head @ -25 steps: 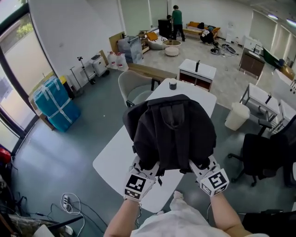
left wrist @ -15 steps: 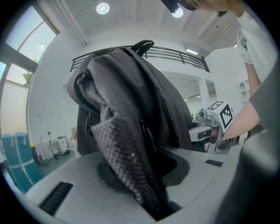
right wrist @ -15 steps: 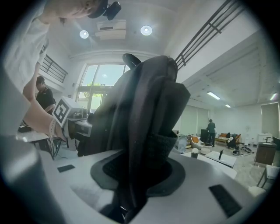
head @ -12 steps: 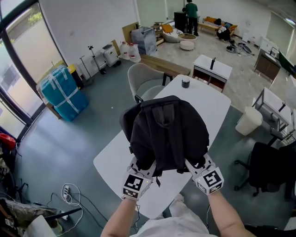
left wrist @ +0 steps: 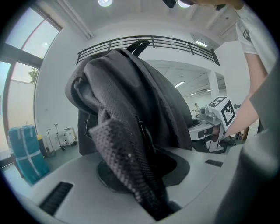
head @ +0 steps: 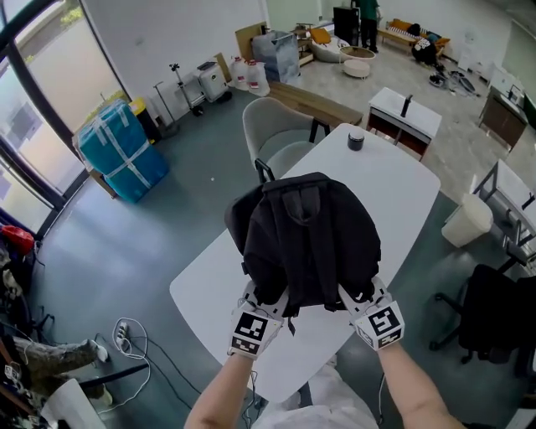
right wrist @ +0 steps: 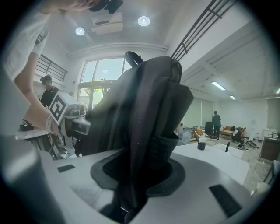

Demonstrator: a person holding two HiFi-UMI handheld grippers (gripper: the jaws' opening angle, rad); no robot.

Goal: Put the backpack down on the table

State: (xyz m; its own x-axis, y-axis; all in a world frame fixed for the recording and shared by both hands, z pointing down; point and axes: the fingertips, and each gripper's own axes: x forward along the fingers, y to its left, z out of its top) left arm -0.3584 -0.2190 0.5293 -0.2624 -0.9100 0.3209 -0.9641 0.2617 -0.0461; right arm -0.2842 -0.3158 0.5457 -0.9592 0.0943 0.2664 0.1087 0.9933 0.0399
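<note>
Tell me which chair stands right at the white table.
The pale shell chair, tucked against the far left side of the white table; the black office chair stands apart on the right.

**Open-plan office and work floor**

A large, open office floor is being shown. A long white table [head: 394,180] is being accompanied by a grey chair [head: 276,134] near its far corner, and by a black swivel chair [head: 494,318] and a white bin [head: 466,219] on its other side. Another white desk [head: 404,111] is being kept further back on the grey floor [head: 151,243]. Blue wrapped bundles [head: 121,155] and a small trolley [head: 209,80] are being stored along the white wall, beside tall windows [head: 25,117]. A lounge corner with an orange sofa [head: 400,32] is being used by a standing person [head: 368,12]. A power strip [head: 124,337] with cables is being left on the floor.
</note>
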